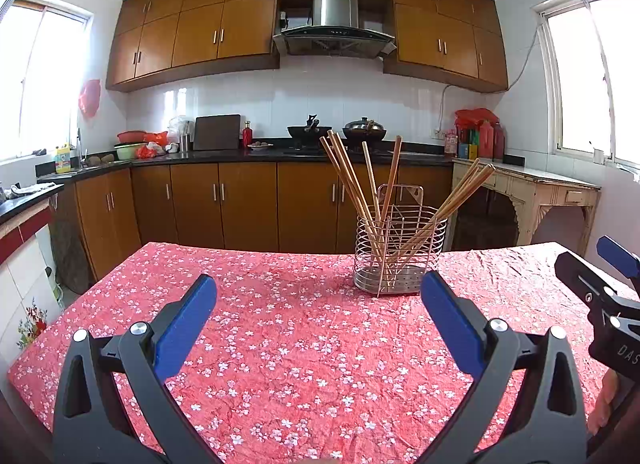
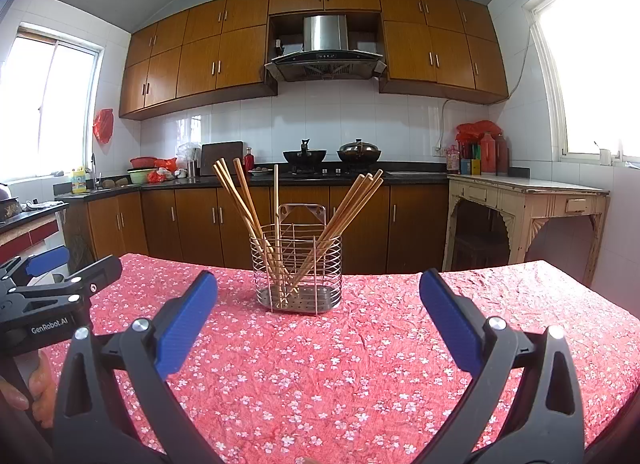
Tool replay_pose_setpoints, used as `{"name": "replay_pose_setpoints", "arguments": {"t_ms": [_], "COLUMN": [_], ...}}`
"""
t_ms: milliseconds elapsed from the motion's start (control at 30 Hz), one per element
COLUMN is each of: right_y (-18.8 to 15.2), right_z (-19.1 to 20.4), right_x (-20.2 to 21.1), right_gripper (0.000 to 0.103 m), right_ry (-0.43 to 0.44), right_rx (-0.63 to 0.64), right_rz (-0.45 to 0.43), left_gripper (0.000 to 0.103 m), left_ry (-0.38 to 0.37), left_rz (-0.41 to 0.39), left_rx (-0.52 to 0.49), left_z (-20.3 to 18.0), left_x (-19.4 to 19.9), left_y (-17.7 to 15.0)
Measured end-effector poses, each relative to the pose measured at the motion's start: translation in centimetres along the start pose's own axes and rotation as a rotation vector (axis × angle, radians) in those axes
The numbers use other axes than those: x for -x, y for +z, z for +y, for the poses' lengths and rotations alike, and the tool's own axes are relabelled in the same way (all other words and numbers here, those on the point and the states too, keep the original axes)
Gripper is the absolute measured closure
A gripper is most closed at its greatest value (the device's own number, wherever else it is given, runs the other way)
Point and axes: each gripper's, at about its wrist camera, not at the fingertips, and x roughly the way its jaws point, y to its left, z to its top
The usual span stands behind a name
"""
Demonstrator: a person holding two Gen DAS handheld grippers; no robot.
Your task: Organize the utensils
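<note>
Left gripper (image 1: pixel 318 296) — jaws spread wide, holding nothing — hovers over the tablecloth (image 1: pixel 280 364) left of the wire holder (image 1: pixel 400 252). The holder stands upright on the cloth, wooden chopsticks (image 1: pixel 352 183) fanned inside it. Right gripper (image 2: pixel 318 292) — likewise spread and empty — sits right of the holder.

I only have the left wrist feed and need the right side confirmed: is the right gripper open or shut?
Observer: The right gripper is open, nothing between its fingers.
Operator: Is the holder lined up with it?
Observer: Yes, the wire utensil holder stands straight ahead between the fingers, farther along the tablecloth.
Operator: Anything lying right of the holder, behind the right gripper in my feed?
Observer: No, only bare cloth shows there; every chopstick in view stands in the holder.
</note>
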Motion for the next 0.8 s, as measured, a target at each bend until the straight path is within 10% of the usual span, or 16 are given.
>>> {"name": "replay_pose_setpoints", "arguments": {"t_ms": [800], "right_y": [-0.22], "right_z": [0.17], "right_x": [-0.07], "right_gripper": [0.004], "right_ry": [-0.002], "right_rx": [-0.004], "right_rz": [0.003], "left_gripper": [0.002], "left_ry": [0.007], "left_rz": [0.010], "left_rx": [0.016], "left_z": [0.28], "left_x": [0.13], "left_y": [0.11]}}
